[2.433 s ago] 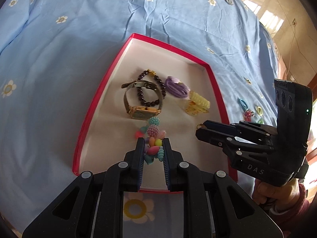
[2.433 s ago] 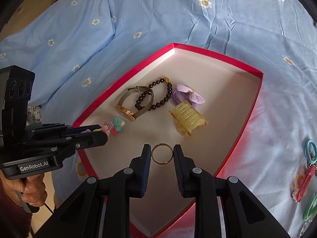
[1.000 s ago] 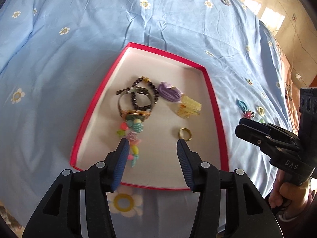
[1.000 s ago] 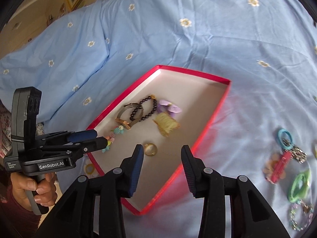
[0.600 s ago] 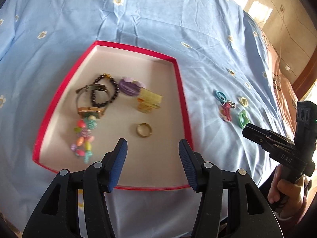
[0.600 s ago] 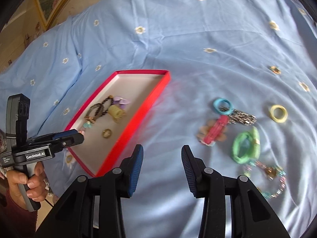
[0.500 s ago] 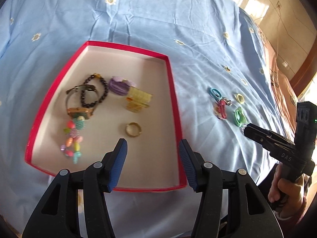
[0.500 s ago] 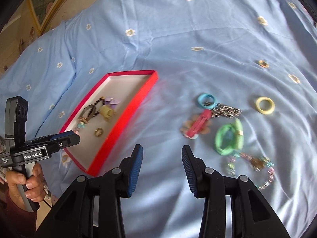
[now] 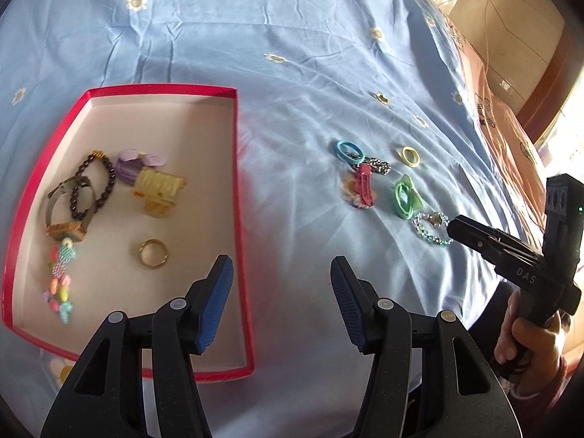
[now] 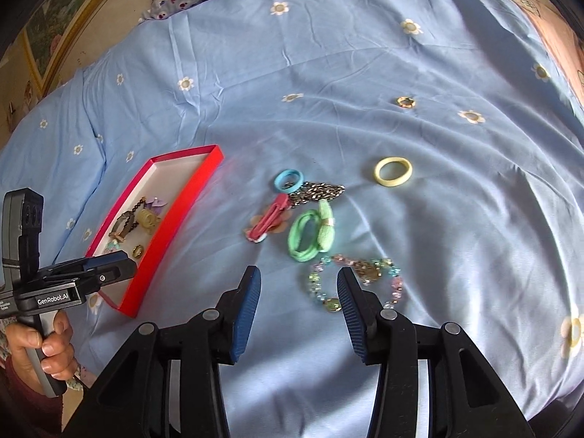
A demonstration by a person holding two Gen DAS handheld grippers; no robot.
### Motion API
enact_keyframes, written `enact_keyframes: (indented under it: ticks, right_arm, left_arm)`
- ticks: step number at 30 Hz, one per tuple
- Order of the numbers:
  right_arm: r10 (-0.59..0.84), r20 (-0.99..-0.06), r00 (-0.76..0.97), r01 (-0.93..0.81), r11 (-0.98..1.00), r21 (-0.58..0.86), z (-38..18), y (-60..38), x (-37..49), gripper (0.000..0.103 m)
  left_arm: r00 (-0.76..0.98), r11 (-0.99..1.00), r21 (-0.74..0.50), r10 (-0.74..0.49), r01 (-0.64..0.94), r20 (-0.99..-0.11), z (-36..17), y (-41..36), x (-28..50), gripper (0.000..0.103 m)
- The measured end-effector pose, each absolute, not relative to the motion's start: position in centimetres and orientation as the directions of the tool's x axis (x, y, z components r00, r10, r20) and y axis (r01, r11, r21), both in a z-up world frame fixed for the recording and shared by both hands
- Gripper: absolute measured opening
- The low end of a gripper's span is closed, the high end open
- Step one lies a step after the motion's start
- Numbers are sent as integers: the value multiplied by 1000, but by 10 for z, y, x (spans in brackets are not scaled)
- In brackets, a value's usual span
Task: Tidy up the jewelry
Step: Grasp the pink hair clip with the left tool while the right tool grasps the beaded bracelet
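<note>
On the bed point(image 10: 328, 73), the red tray point(image 9: 241, 197) holds a watch point(image 9: 67, 219), dark bead bracelet point(image 9: 95, 186), yellow claw clip point(image 9: 158, 189), gold ring point(image 9: 153, 253) and what looks like a coloured bead string point(image 9: 60, 281). The left gripper point(image 9: 279, 284) is empty, fingers apart over the tray's right rim. The right gripper point(image 10: 299, 295) is opening, nothing gripped, just short of the pastel bead bracelet point(image 10: 354, 281); loose hair ties point(image 10: 310, 235) lie beyond.
</note>
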State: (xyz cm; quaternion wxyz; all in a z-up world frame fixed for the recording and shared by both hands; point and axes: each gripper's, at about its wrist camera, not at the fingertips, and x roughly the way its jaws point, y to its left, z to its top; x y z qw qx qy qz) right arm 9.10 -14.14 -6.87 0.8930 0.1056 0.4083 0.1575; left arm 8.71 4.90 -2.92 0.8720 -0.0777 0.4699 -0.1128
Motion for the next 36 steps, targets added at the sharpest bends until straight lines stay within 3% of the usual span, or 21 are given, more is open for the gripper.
enact_keyframes:
  ticks: [12, 20, 32, 36]
  right_arm:
    - [329, -707, 626, -146, 940, 308, -76, -167, 95, 46]
    - [314, -731, 606, -164, 948, 272, -84, -168, 98, 63]
    - [295, -764, 574, -212, 955, 209, -103, -155, 109, 65]
    - [301, -766, 568, -224, 952, 209, -104, -155, 109, 65]
  left_arm:
    - [496, 952, -230, -302, 202, -814, -31, 12, 116, 55]
    - [461, 942, -221, -318, 253, -829, -42, -19, 148, 56]
    - [431, 937, -167, -293, 307, -853, -69, -52, 192, 55]
    - [434, 931, -162, -300, 328, -850, -71, -53, 191, 26]
